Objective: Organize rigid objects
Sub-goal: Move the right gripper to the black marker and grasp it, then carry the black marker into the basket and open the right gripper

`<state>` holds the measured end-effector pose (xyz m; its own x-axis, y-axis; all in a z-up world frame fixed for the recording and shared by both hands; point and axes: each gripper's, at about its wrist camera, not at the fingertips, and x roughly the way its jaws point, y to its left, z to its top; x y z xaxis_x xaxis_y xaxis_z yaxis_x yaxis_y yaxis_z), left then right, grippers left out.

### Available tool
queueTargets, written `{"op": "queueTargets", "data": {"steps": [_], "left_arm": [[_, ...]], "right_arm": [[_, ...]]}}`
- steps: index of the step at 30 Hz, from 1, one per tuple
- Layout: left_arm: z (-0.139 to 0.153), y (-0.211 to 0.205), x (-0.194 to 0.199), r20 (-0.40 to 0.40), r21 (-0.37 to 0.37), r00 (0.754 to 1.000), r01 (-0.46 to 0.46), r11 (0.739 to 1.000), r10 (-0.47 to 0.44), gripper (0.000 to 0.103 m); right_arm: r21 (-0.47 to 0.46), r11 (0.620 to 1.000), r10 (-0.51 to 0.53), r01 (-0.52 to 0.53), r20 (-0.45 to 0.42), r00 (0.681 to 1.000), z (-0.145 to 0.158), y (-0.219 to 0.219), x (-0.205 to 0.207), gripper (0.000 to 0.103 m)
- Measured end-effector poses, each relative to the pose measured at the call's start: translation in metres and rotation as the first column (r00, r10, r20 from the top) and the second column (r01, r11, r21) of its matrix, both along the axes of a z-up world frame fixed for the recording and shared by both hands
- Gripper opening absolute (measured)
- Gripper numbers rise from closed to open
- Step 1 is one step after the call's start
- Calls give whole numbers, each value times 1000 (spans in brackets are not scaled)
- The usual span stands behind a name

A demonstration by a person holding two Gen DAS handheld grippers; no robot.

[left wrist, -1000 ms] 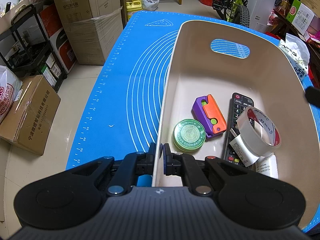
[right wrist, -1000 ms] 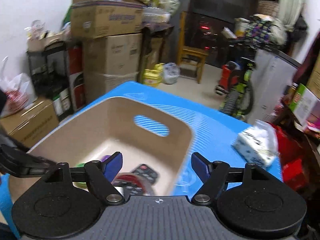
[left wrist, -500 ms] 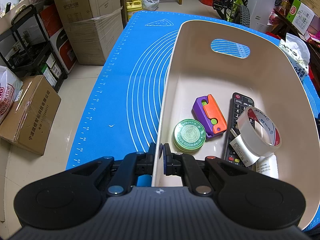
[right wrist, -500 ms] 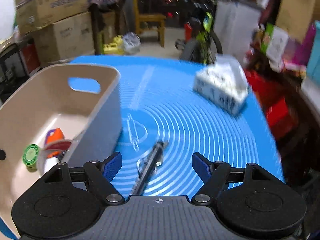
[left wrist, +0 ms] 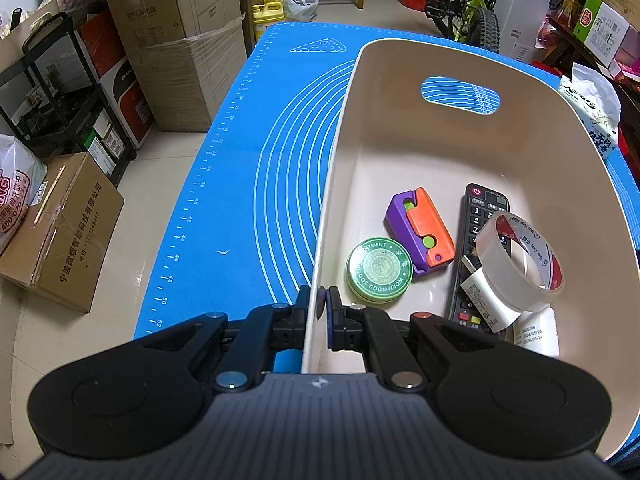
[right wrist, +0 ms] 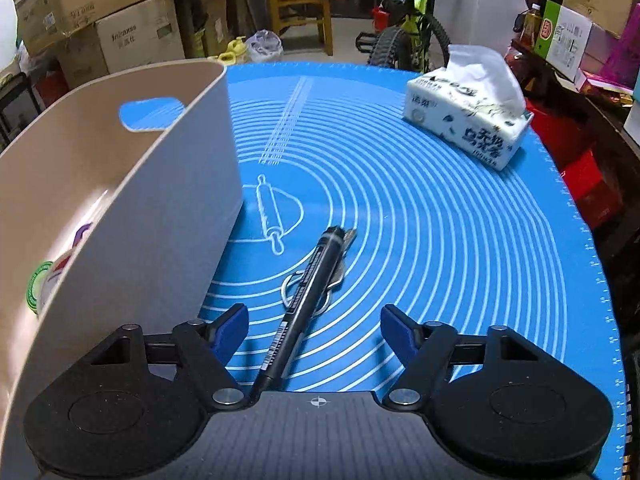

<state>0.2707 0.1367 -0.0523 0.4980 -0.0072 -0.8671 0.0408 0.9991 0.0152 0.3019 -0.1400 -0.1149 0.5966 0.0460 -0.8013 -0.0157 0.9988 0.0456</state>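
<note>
Now the left claw (left wrist: 322, 312) pinches the bin (left wrist: 340, 168) rim; right claw (right wrist: 314, 330), jaws wide, hovers over the marker (right wrist: 308, 296) lying across keys (right wrist: 340, 272) on the surface. Light, stiff, slick: grip mid-barrel.

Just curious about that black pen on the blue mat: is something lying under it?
Yes: a key on a metal ring lies under the black pen. The pen covers the key's middle.
</note>
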Motion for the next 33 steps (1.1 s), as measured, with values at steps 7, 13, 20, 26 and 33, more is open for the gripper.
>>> {"op": "queueTargets", "data": {"steps": [7, 13, 20, 26, 33], "left_arm": [[0, -1, 0, 0, 2, 1000, 0, 1000, 0, 8], [0, -1, 0, 0, 2, 1000, 0, 1000, 0, 8], [0, 0, 0, 0, 1, 1000, 0, 1000, 0, 8], [0, 0, 0, -1, 1, 1000, -1, 1000, 1, 8], [0, 0, 0, 0, 3, 1000, 0, 1000, 0, 8]], "right_arm": [[-29, 1000, -2, 1, -15, 1000, -11, 11, -2, 62], [-44, 999, 12, -11, 19, 1000, -12, 21, -10, 43], [2, 1000, -17, 17, 8, 1000, -9, 14, -14, 26], [12, 999, -40, 39, 29, 999, -1, 7, -20, 24], [21, 998, -61, 60, 84, 995, 21, 0, -30, 24]]}}
